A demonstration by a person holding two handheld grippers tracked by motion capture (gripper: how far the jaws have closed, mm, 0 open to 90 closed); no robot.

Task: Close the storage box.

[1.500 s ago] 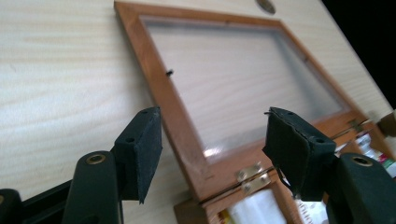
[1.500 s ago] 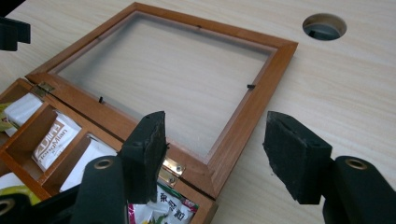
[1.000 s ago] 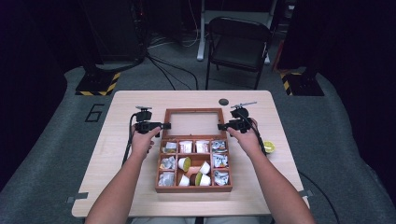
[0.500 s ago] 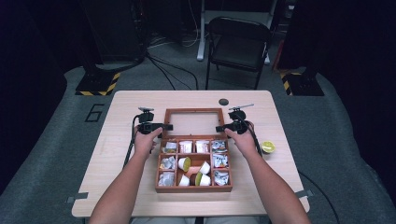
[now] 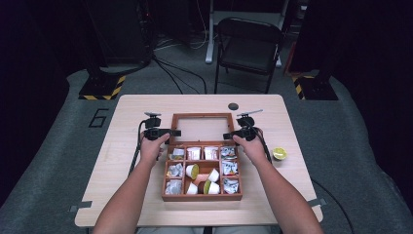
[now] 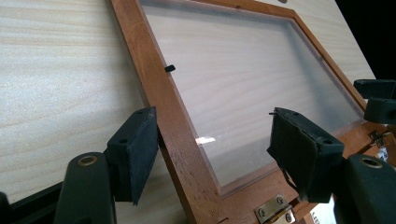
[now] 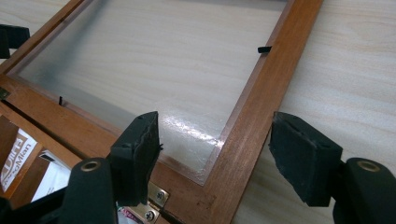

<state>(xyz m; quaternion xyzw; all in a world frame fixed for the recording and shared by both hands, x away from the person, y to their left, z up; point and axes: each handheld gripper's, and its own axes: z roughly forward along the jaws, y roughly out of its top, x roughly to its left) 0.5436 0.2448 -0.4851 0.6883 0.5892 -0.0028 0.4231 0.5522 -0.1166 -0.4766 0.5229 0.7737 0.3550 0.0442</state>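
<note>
Wooden lid (image 5: 201, 127) | flat on table (image 5: 126, 180) | long axis left-right

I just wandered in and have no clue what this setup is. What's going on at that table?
A person at a wooden table holds a two-jaw gripper in each hand. A compartmented wooden box of packets and small cups lies open, its glass-paned lid folded flat behind it. The left gripper straddles the lid's left frame rail, its jaws having just been opening; the right gripper straddles the right rail. Neither clamps the wood.

High view looks down over the table (image 5: 146, 204); both gripper views sit close, sharing the box lid (image 6: 177, 140)
</note>
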